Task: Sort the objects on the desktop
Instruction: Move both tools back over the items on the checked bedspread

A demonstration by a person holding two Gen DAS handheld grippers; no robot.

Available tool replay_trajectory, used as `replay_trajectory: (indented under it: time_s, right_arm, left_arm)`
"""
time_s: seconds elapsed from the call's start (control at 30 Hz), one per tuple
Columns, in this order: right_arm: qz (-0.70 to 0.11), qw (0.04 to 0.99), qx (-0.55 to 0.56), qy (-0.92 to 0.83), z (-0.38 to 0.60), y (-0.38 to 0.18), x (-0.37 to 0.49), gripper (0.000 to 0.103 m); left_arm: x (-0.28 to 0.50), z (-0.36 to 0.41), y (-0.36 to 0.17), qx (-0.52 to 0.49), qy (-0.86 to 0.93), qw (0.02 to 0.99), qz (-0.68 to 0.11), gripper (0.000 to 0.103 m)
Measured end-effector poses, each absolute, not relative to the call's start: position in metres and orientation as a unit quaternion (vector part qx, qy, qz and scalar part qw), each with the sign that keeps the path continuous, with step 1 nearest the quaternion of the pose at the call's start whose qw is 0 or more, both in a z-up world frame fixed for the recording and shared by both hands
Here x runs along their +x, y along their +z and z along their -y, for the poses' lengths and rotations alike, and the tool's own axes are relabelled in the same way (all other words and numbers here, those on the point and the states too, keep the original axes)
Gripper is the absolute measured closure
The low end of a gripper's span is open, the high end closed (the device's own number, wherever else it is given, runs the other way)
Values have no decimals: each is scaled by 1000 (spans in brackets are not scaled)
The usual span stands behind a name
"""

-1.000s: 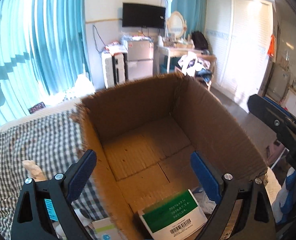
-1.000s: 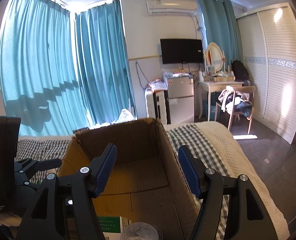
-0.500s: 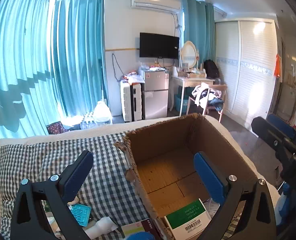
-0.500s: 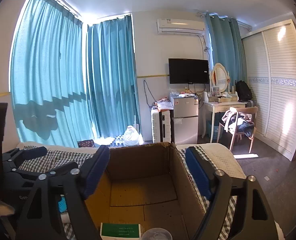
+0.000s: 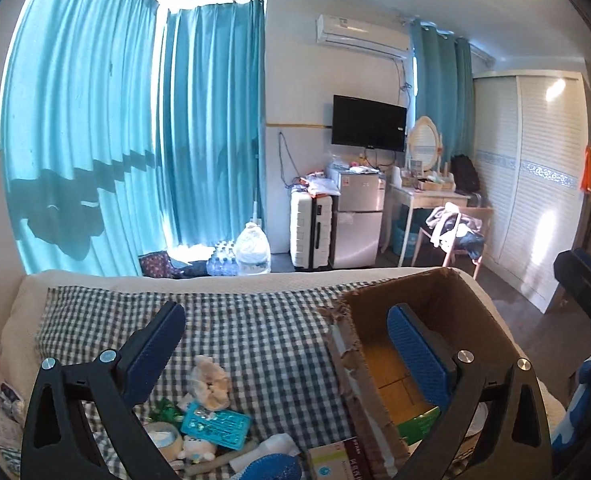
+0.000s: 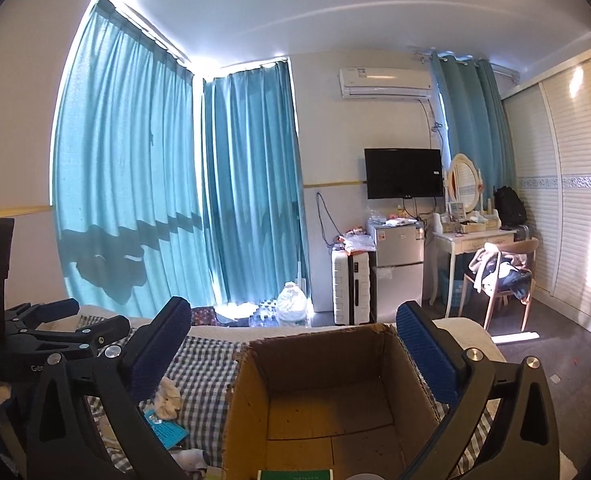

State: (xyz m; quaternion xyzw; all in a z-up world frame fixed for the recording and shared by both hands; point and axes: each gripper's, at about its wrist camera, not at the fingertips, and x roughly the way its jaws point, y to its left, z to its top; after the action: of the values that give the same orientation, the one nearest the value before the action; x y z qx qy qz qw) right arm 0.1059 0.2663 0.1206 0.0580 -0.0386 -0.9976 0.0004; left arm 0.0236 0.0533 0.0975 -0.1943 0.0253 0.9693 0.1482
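Clutter [image 5: 211, 420] on blanket: left view only; box [image 6: 327, 396] floor: right view.

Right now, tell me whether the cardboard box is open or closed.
Open: the cardboard box has no flaps over its top, and its bare floor and a green-labelled package show inside.

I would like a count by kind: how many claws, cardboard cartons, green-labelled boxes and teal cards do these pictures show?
Claws, both open: 2 (left claw, right claw)
Cardboard carton: 1
Green-labelled box in the carton: 1
Teal card on the checked cloth: 1
Total: 5
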Motion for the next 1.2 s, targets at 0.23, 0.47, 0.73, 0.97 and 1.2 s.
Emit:
replay_trajectory:
  time_s: [0.23, 0.47, 0.73, 0.97, 1.2]
  right_arm:
    - [54, 140, 59, -987, -249, 134, 99, 0]
    - [19, 145, 101, -984, -204, 151, 42, 0]
    - [9, 230, 124, -965, -165, 124, 11, 0]
    - [-4, 235, 110, -966, -144, 121, -4, 0]
    - [19, 240, 177, -954, -133, 80, -21, 0]
  left_arm:
    - [20, -19, 90, -214, 968, 130, -17, 0]
    - [6, 15, 86, -221, 974, 59, -12, 0]
    - [-8, 49, 73, -236, 971, 32, -9, 0]
    - [-22, 66, 64, -248, 969, 6, -7, 0]
    - [-41, 82, 37, -292, 956, 4, 3, 0]
